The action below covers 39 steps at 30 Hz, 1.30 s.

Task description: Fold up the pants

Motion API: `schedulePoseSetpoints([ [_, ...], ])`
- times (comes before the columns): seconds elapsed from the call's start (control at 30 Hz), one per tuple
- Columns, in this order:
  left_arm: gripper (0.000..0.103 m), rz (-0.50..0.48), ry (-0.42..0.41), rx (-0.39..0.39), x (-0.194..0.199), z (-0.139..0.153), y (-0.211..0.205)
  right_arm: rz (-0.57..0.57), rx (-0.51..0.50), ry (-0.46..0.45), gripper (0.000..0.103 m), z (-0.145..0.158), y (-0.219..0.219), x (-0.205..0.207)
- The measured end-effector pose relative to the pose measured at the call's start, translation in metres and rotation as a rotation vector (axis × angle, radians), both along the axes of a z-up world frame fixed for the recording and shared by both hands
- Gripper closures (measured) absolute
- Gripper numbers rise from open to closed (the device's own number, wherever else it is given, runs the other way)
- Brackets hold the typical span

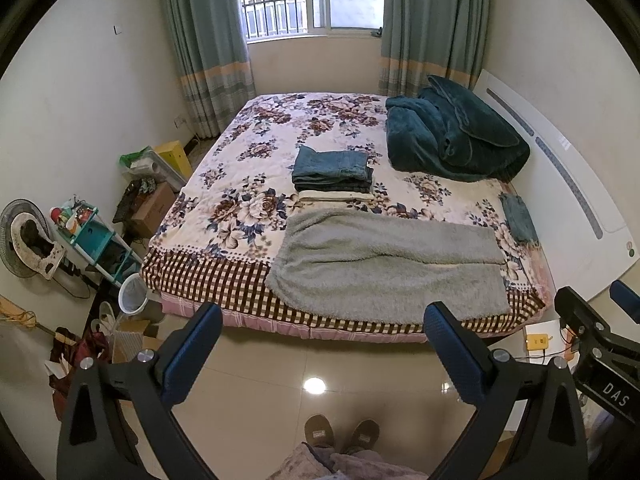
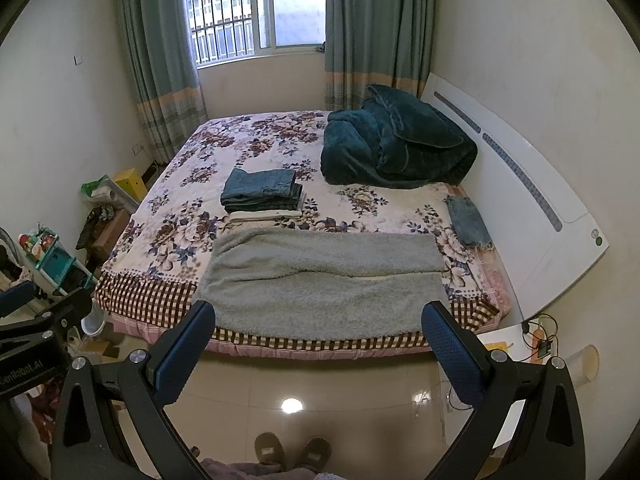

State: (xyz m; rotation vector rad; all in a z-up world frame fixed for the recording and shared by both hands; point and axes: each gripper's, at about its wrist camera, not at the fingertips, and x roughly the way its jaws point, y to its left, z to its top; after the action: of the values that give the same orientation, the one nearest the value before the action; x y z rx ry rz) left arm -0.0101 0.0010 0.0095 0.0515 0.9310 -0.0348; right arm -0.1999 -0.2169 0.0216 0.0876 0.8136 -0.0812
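Grey fleece pants (image 1: pixel 384 264) (image 2: pixel 320 280) lie spread flat across the near end of the bed, legs running to the right, waist at the left. A stack of folded jeans (image 1: pixel 332 168) (image 2: pixel 260 188) sits on a folded cream garment just behind them. My left gripper (image 1: pixel 324 328) is open and empty, held over the floor short of the bed's front edge. My right gripper (image 2: pixel 320 328) is likewise open and empty, in front of the pants' near edge. The right gripper's body (image 1: pixel 600 340) shows at the right of the left wrist view.
A floral bedspread (image 1: pixel 256 148) covers the bed. A teal blanket heap (image 1: pixel 452 136) lies at the far right by the white headboard (image 1: pixel 568 200). A small denim piece (image 2: pixel 468 222) rests near it. Boxes, a shelf and a fan (image 1: pixel 24 236) crowd the left floor. Slippered feet (image 1: pixel 340 432) stand on tile.
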Motion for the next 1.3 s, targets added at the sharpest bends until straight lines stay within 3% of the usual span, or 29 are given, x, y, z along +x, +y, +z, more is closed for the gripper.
schedulePoseSetpoints([
  [0.67, 0.000, 0.017, -0.005, -0.001, 0.005, -0.003, 0.008, 0.013, 0.001, -0.002, 0.000, -0.002, 0.007, 0.007],
  [0.83, 0.000, 0.072, -0.070, 0.033, 0.016, -0.013, 0.006, -0.009, 0.021, 0.008, 0.000, -0.014, -0.008, 0.020],
  [1.03, 0.000, 0.141, -0.117, 0.063, 0.062, -0.041, -0.010, -0.069, 0.073, 0.024, 0.000, -0.046, -0.043, 0.070],
  [1.3, 0.000, 0.176, -0.007, 0.079, 0.165, -0.101, -0.031, -0.172, 0.070, 0.102, 0.000, -0.103, -0.088, 0.189],
])
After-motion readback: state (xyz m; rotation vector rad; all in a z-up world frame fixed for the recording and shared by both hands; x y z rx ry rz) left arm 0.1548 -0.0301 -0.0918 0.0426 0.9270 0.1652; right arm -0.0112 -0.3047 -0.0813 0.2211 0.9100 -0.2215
